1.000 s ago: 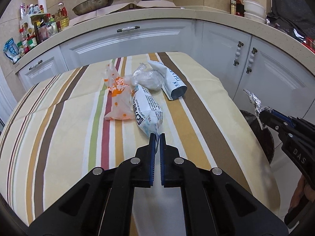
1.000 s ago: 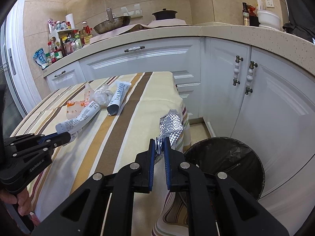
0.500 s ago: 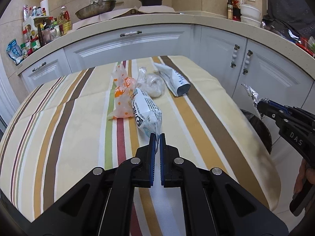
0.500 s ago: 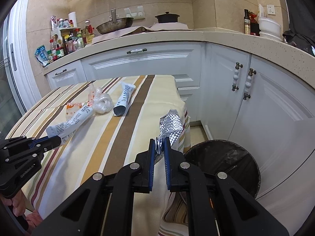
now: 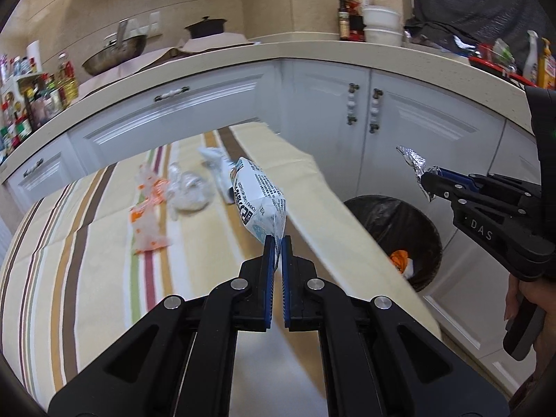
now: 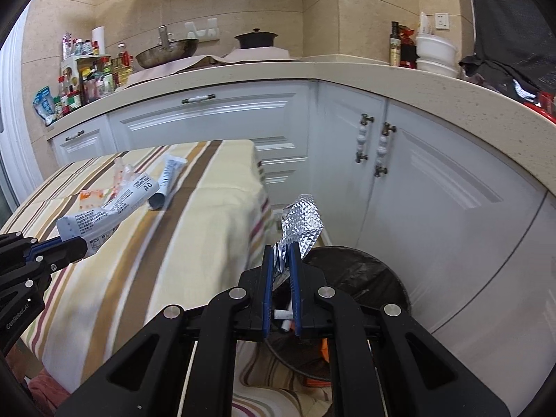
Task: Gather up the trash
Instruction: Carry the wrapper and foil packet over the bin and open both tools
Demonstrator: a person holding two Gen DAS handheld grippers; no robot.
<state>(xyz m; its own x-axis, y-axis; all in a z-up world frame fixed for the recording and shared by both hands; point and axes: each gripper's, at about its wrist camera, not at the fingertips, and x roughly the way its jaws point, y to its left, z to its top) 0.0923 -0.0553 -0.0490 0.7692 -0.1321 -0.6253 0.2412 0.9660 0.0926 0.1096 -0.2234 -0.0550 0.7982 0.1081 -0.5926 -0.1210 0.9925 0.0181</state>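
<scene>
My left gripper [image 5: 277, 243] is shut on a white printed wrapper [image 5: 259, 205] and holds it in the air above the striped table [image 5: 87, 243]; it also shows in the right wrist view [image 6: 100, 215]. My right gripper [image 6: 280, 250] is shut on a crumpled silver foil wrapper [image 6: 302, 219] above the black-lined trash bin [image 6: 365, 274]; the foil [image 5: 413, 163] and the bin [image 5: 392, 222] also show in the left wrist view. On the table lie an orange-and-white bag [image 5: 147, 208], a clear plastic bag [image 5: 189, 194] and a white tube [image 6: 166, 180].
White cabinets [image 6: 434, 187] with knob handles stand behind the bin. A countertop [image 5: 312, 48] holds a wok, a pot, bottles and bowls. The bin holds some orange and white trash [image 5: 401, 260]. The tablecloth hangs over the table's right edge beside the bin.
My left gripper has lifted the white wrapper off the table and swung right toward the bin. My right gripper has moved with the foil closer over the bin.
</scene>
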